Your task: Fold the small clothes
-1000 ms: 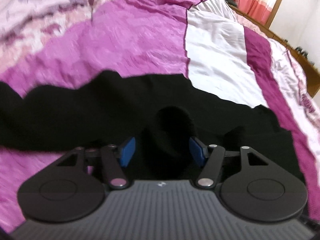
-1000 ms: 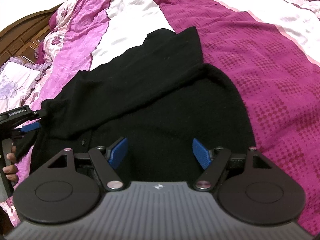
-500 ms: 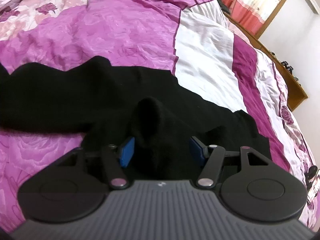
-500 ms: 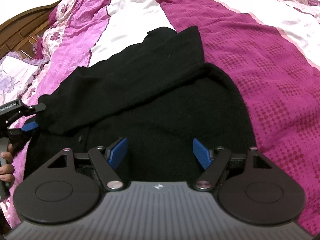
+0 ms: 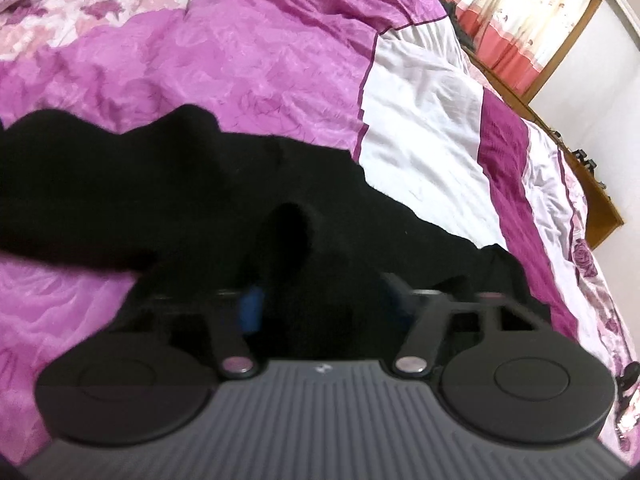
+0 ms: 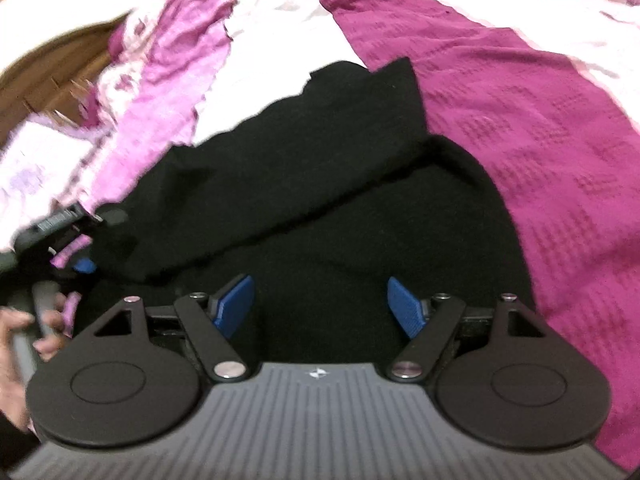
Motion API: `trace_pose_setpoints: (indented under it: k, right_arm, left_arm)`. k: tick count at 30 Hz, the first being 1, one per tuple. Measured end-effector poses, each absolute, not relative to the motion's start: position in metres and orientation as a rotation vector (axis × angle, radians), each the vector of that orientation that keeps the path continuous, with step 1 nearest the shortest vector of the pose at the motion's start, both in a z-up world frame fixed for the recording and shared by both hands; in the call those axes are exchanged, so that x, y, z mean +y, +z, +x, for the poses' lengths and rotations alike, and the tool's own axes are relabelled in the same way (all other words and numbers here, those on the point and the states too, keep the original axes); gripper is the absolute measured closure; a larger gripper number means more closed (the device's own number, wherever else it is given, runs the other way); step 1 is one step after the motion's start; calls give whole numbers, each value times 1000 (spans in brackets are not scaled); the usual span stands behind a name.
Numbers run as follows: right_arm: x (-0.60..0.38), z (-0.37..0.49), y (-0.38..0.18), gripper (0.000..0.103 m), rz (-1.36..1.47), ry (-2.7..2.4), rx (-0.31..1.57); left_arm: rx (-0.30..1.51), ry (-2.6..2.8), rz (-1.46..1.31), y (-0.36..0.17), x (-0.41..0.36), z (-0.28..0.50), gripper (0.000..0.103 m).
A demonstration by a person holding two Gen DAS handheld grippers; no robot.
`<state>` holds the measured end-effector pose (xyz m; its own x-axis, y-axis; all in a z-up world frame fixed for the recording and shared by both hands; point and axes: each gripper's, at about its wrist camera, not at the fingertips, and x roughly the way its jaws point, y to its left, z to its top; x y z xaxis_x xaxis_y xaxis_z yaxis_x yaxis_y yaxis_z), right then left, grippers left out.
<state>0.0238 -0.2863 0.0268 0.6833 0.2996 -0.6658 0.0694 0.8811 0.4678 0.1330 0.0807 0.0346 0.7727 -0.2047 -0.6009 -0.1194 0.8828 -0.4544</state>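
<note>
My left gripper [image 5: 320, 304] stands wide, a black garment [image 5: 160, 200] fold bunched between; right gripper [image 6: 320, 304] wide, empty.

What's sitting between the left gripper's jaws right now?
In the left wrist view, a raised hump of the black garment stands between the open jaws of the left gripper; motion blur hides whether either jaw touches it.

one black garment [image 6: 360, 216], one bedspread [image 5: 240, 60], two grippers [image 5: 324, 304] [image 6: 320, 304]
</note>
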Motion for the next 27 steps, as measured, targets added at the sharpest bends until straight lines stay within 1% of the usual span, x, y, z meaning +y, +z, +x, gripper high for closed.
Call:
trace_pose_setpoints:
  k: [1,7,11,15,16,17,19,21,22,27]
  right_arm:
    - [-289,28,26,23,527,136,811]
    - [-302,48,22,23,656,128,763]
    - [-313,61,17,23,688,80,732]
    - [-321,66,16,23,714,47,701]
    - [-324,66,16,23,717,37,692]
    - [-325,66,16,23,713,26,682]
    - [-328,65,18,23,704,1,658]
    - [-335,67,17,23,727,-13,637]
    - [-339,68,15,23,748,-22,625]
    - [-353,73,8,26,826,-56,587]
  left_arm:
    - [705,-33,-468,35,78,136,91]
    - [610,77,-349,57,81,115,92]
    - [680,103,-334,50,90,113,91]
    - [737,99,-373,38,96,113,87]
    - [741,93,-383,38,96,113,80]
    - [749,88,-387,38,96,113,77]
    - [751,67,-384,41,95,111,64]
    - [751,52,-369,44,92,108,58]
    - [748,43,-362,46,90,106,56]
    - [745,-15,-331,50,82,103,55]
